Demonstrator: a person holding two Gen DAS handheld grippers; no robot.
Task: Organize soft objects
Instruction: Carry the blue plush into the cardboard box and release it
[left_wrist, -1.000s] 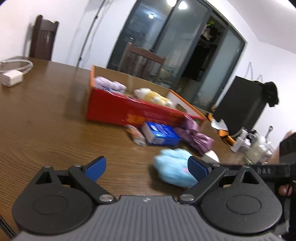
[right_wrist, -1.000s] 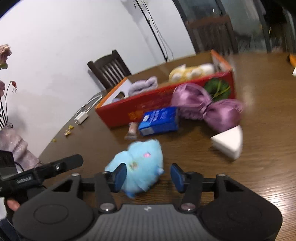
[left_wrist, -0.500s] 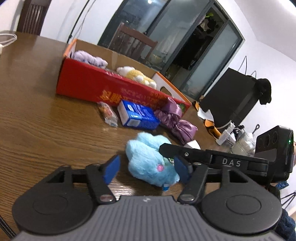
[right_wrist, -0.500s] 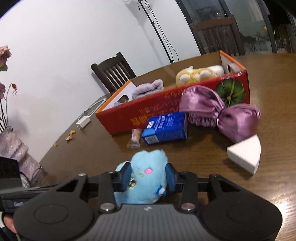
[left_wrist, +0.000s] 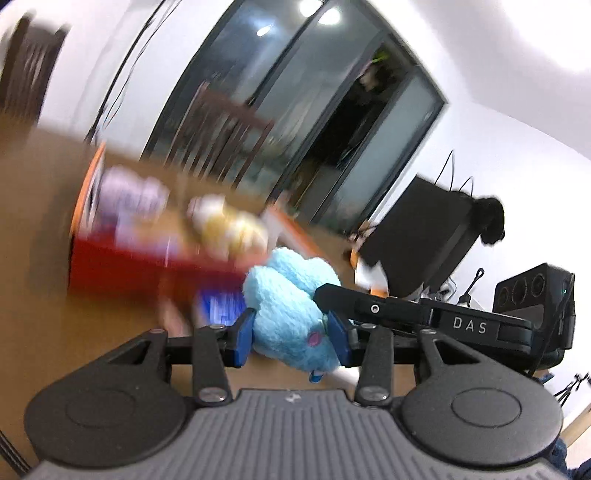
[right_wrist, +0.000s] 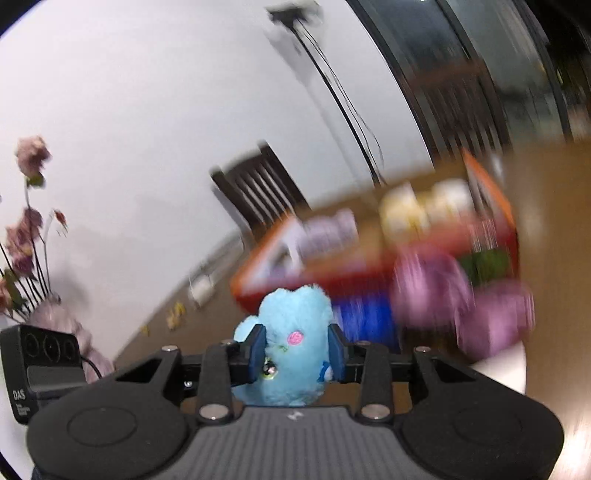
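Observation:
A fluffy light-blue plush toy (left_wrist: 288, 295) (right_wrist: 295, 314) is lifted off the wooden table, gripped from two sides. My left gripper (left_wrist: 291, 339) has its blue pads pressed into the plush, and its jaws are closing. My right gripper (right_wrist: 296, 352) squeezes the same toy from the other side, jaws also closing. Its black finger (left_wrist: 369, 306) crosses the left wrist view. Behind, blurred, stands a red open box (left_wrist: 122, 266) (right_wrist: 369, 266) holding a lilac soft item (left_wrist: 133, 195) and a yellow plush (left_wrist: 225, 225).
In front of the box lie a blue carton (right_wrist: 369, 317), a purple satin bow (right_wrist: 461, 295) and a white wedge sponge (right_wrist: 498, 362). A dark chair (right_wrist: 258, 192) stands behind the table. A flower vase (right_wrist: 55, 317) is at left. A black case (left_wrist: 417, 236) stands at right.
Both grippers closed on the blue plush toy and raised it off the table. The left gripper went from wide open to gripping. The background is now motion-blurred.

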